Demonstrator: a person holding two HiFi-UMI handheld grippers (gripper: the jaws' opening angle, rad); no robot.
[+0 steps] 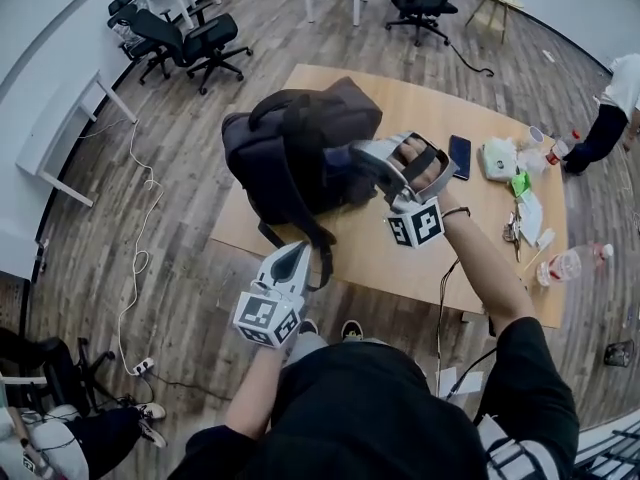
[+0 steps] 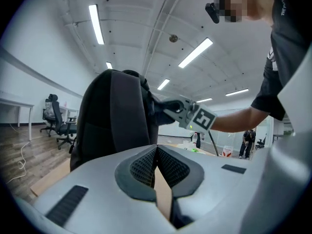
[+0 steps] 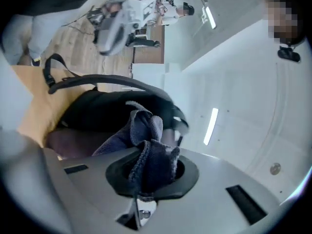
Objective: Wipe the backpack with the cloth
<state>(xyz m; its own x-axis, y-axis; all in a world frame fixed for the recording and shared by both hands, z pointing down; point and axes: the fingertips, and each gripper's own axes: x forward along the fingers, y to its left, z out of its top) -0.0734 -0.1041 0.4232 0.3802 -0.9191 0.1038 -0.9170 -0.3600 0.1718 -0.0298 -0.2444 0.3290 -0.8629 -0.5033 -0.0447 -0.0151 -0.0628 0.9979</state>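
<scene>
A dark backpack (image 1: 290, 148) stands upright on the wooden table (image 1: 430, 108). My right gripper (image 1: 365, 163) is shut on a dark blue cloth (image 1: 340, 158) and holds it against the backpack's upper right side. In the right gripper view the cloth (image 3: 146, 150) bunches out of the right gripper (image 3: 146, 174), with the backpack (image 3: 97, 111) just beyond. My left gripper (image 1: 300, 251) hovers at the table's near edge, beside a hanging strap (image 1: 322, 258). The left gripper (image 2: 156, 152) is shut with nothing seen between its pads and faces the backpack (image 2: 112, 121).
On the table's right end lie a phone (image 1: 460, 155), a white box (image 1: 497, 158), a plastic bottle (image 1: 570, 263) and small clutter. Office chairs (image 1: 185, 38) stand at the far left. A person (image 1: 610, 118) bends at the right. A cable (image 1: 140, 238) runs over the floor.
</scene>
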